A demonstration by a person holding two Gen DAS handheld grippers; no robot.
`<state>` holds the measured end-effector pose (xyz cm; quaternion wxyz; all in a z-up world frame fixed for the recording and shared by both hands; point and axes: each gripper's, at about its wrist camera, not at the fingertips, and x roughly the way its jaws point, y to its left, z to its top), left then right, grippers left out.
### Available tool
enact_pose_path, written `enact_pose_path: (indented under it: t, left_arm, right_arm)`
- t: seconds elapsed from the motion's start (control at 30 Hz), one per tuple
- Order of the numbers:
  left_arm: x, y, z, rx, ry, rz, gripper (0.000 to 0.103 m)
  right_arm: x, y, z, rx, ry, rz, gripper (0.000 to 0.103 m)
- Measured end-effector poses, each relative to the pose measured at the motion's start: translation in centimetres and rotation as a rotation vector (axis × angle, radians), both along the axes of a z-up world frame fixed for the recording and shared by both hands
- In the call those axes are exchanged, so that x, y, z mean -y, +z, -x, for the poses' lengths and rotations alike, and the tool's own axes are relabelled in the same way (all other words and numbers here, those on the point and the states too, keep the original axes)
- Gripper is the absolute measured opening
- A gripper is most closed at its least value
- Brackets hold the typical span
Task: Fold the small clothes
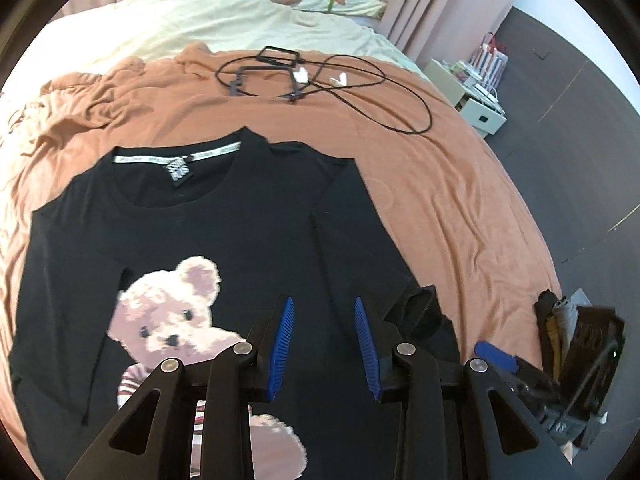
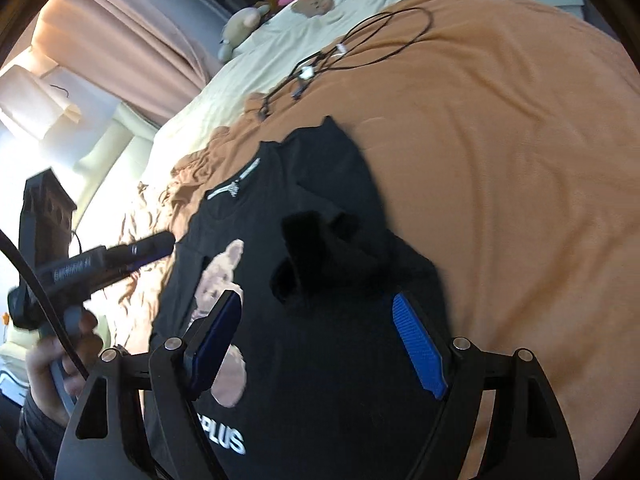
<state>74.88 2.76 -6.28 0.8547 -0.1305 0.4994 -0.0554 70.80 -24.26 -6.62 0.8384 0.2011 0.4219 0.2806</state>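
A black T-shirt [image 1: 224, 232] with a pink teddy-bear print [image 1: 176, 316] lies face up on an orange-brown blanket [image 1: 432, 184], collar toward the far side. Its right side and sleeve [image 1: 360, 240] are folded inward over the body. My left gripper [image 1: 324, 312] hovers open above the shirt's lower middle, nothing between its blue pads. In the right wrist view the same shirt [image 2: 320, 340] shows a rumpled sleeve [image 2: 320, 248] on top. My right gripper [image 2: 320, 320] is open above the shirt. The left gripper [image 2: 160, 244], held by a hand [image 2: 56, 364], appears at the left.
Black cables and a black frame [image 1: 304, 76] lie on the blanket beyond the collar. A cream duvet [image 1: 224, 12] with a bear print and plush toys covers the far bed. Pink curtains [image 1: 432, 4], a white drawer box [image 1: 480, 108] and dark floor lie to the right.
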Motion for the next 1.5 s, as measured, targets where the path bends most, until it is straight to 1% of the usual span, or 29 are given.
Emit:
enact_pose_path:
  t: [0.07,0.13,0.17,0.2,0.23,0.3,0.33,0.47,0.57,0.63,0.83,0.87,0.93,0.97,1.0,1.07,1.2,1.37,1.5]
  left_arm:
    - [0.8,-0.4,-0.3,-0.007,-0.004,0.008,0.036]
    - [1.6,-0.9,-0.5,-0.013,-0.012,0.012,0.047]
    - [2.0,-1.1,-0.6,-0.012,-0.019,0.006,0.054]
    - [2.4,-1.2,-0.7,-0.008,-0.026,-0.002,0.058]
    - [2.8,-1.4,-0.9,-0.004,-0.034,-0.012,0.058]
    - [3.3,-1.8,-1.5,-0.005,-0.040,-0.024,0.058]
    - [3.4,-2.0,-1.8,-0.006,-0.036,-0.023,0.058]
    - [4.2,-2.7,-3.0,0.004,-0.038,0.001,0.058]
    - [5.2,-3.2,-3.6,0.003,-0.062,0.051,0.058]
    - [5.9,-3.5,-3.9,-0.002,-0.075,0.068,0.058]
    - [8.1,-4.8,-4.4,-0.013,-0.098,0.049,0.058]
    - [8.3,-5.1,-4.4,-0.018,-0.100,0.049,0.057]
    - [8.6,-5.5,-4.3,-0.024,-0.107,0.070,0.035]
    - [8.6,-5.7,-4.3,-0.034,-0.113,0.078,0.017]
    - [8.8,-5.8,-4.1,-0.046,-0.117,0.076,0.009]
    - [8.7,-5.6,-3.4,-0.041,-0.111,0.046,0.007]
    - [8.1,-4.8,-2.1,-0.035,-0.118,0.051,0.006]
    - [7.7,-3.2,0.1,-0.023,-0.141,0.032,0.006]
    - [7.7,-2.7,1.7,-0.030,-0.160,0.015,0.006]
  right_arm:
    - [0.9,-0.4,0.7,0.001,-0.038,-0.008,0.077]
    - [1.6,-0.4,0.8,0.000,-0.061,-0.016,0.073]
    - [1.8,-0.6,0.7,-0.001,-0.077,-0.018,0.068]
    - [2.0,-0.7,0.6,-0.004,-0.084,-0.019,0.064]
    - [2.1,-0.8,0.5,-0.009,-0.092,-0.022,0.062]
    - [2.4,-1.2,0.2,-0.025,-0.103,-0.037,0.055]
    - [2.6,-1.5,0.2,-0.037,-0.110,-0.050,0.054]
    - [3.6,-2.0,0.3,-0.063,-0.143,-0.085,0.054]
    - [4.4,-2.2,0.5,-0.068,-0.153,-0.101,0.054]
    - [4.6,-2.4,0.7,-0.066,-0.156,-0.093,0.054]
    - [4.4,-2.1,0.7,-0.073,-0.151,-0.095,0.054]
    - [4.3,-2.0,0.7,-0.071,-0.152,-0.096,0.054]
    - [4.6,-2.0,0.6,-0.067,-0.154,-0.098,0.054]
    - [4.7,-1.9,0.7,-0.064,-0.157,-0.098,0.054]
    - [4.8,-2.0,0.6,-0.064,-0.158,-0.099,0.054]
    - [5.2,-2.1,0.8,-0.067,-0.161,-0.104,0.054]
    - [5.0,-2.0,0.7,-0.061,-0.151,-0.104,0.054]
    - [4.6,-2.2,0.7,-0.058,-0.139,-0.101,0.054]
    - [4.7,-2.3,0.8,-0.062,-0.135,-0.116,0.054]
